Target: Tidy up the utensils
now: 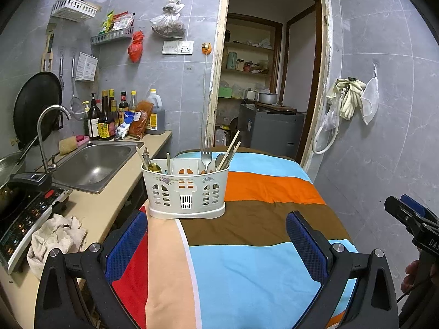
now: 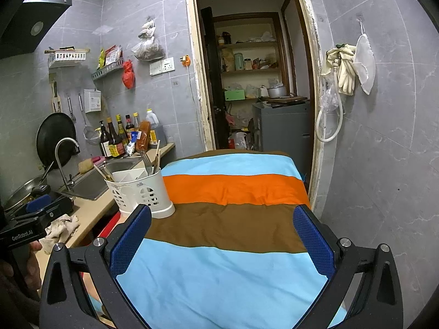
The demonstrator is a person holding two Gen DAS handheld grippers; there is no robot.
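At the left edge of the table (image 1: 247,219), on its striped cloth (image 1: 260,274), stands the white caddy (image 1: 186,189), just beside the counter (image 1: 109,213) and sink (image 1: 93,164).

Contents: fork (image 1: 205,157), spoon (image 1: 219,160) and chopsticks (image 1: 231,148) upright in the right compartment; a gold spoon (image 1: 154,167), more chopsticks and a pale handle in the left. Whether the middle compartment holds anything cannot be told. No loose utensil shows on the cloth in either view.

Left gripper (image 1: 216,246): jaws spread wide, nothing between them, low over the cloth and aimed at the caddy. Right gripper (image 2: 222,235): jaws likewise spread and empty, over the brown stripe, caddy (image 2: 140,192) just off its left finger.

Judgement: the scene fits two stages. Either everything is stowed and sorted, or the caddy's mixed compartments await re-sorting by kind. The pictures do not settle which.

Handling notes, if a piece is lifted:
- Grip high on the handle, above the rim.
- Draw straight up so neighbours are not dragged along.
- Caddy looks light and sits near the table edge, so steady its wall with the other gripper.
- Chopsticks lean and cross; take them one at a time.
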